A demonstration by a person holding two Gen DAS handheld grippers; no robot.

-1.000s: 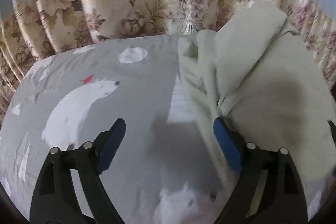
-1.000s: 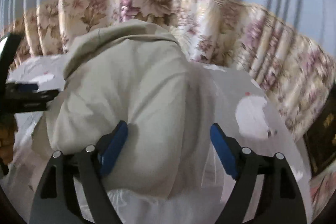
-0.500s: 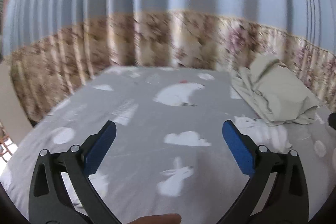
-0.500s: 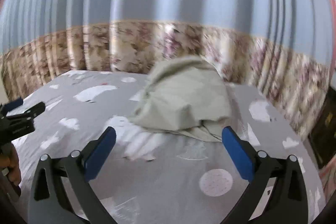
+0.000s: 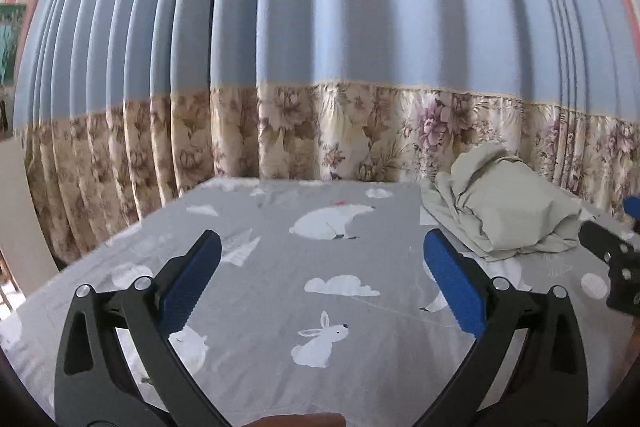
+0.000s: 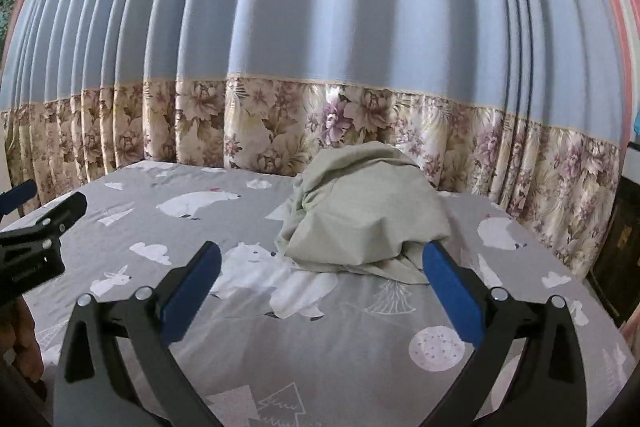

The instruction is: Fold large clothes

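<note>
Garment (image 6: 362,213), a pale green bundle, now lies released at the far side of the bed (image 6: 280,339), both hand-held grippers (image 5: 320,287) (image 6: 320,287) drawn back, jaws wide and empty; fold apparently finished.

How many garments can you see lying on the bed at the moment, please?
1: a pale green garment, bundled at the far side of the bed near the curtain. Others could be hidden inside it.
</note>
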